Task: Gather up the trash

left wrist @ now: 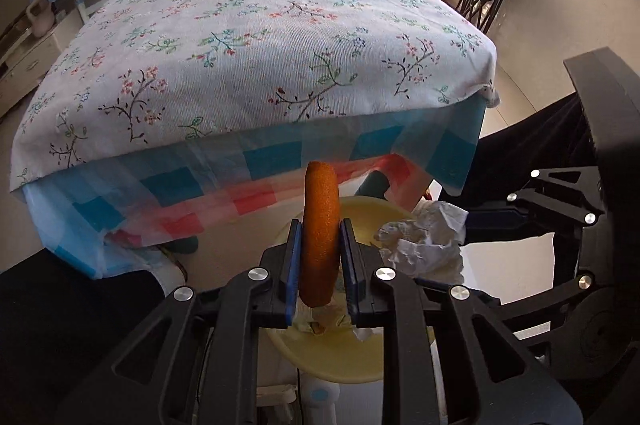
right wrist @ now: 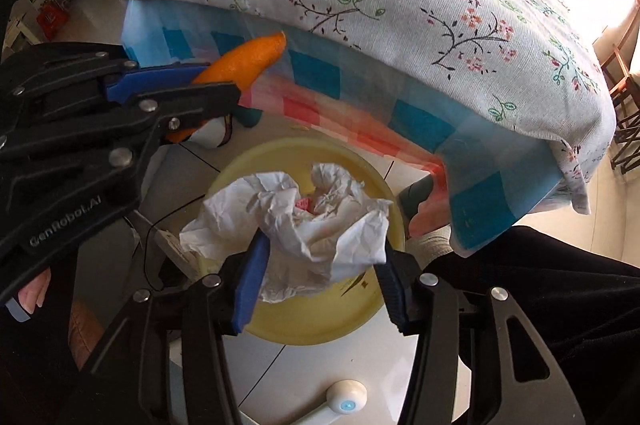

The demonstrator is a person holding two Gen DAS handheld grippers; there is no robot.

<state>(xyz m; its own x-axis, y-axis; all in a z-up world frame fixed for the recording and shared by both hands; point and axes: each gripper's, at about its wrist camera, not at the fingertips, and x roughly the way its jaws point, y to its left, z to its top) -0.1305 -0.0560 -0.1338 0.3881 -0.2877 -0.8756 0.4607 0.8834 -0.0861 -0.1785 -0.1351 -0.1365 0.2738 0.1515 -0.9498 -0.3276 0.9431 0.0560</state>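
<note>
Left gripper (left wrist: pixel 320 265) clamps an orange peel (left wrist: pixel 320 237); bin (left wrist: pixel 340 357) at 6 o'clock. Right gripper (right wrist: pixel 320 277), jaws parted, brackets crumpled paper (right wrist: pixel 304 225) above the bin, by a floral-clothed table (left wrist: pixel 256 49).

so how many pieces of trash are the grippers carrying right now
2: an orange peel in the left gripper's jaws, and crumpled white paper between the right gripper's jaws over the yellow bin.

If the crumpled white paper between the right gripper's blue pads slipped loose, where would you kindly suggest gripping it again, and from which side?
Grip the crumpled white paper across its bulky creased middle, coming from above, as the right gripper does. The thin flaps at its edges would probably tear or slide out, while the wadded centre gives both pads something firm. It hangs over the round yellow plastic bin, so approaching from above also avoids the rim.
</note>
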